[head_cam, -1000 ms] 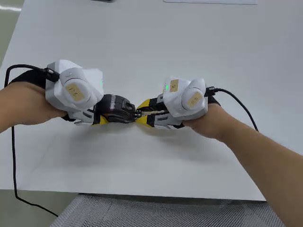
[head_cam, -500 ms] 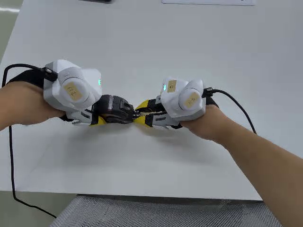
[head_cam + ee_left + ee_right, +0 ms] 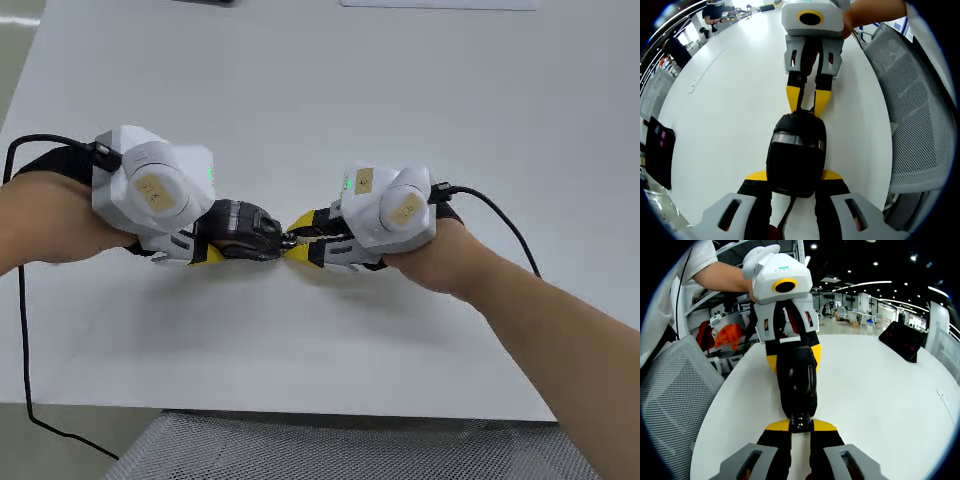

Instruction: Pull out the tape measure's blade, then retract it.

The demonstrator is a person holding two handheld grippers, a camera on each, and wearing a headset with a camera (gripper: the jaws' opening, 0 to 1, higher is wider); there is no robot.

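A black tape measure [image 3: 240, 230] lies low over the white table [image 3: 330, 110], and my left gripper [image 3: 226, 240] is shut on its case. In the left gripper view the case [image 3: 796, 155] sits between the yellow fingertips [image 3: 757, 175]. My right gripper [image 3: 296, 238] faces it from the right, shut on the blade's end hook [image 3: 800, 421] right at the mouth of the case [image 3: 797, 377]. Almost no blade shows between hook and case. The right gripper [image 3: 808, 106] appears beyond the case in the left gripper view, and the left gripper [image 3: 792, 357] appears behind it in the right gripper view.
A grey mesh chair [image 3: 350, 450] stands at the table's near edge. A black cable [image 3: 25, 300] hangs off the left side, and another cable [image 3: 500, 215] trails from the right gripper. A dark flat device [image 3: 902, 340] lies farther off on the table.
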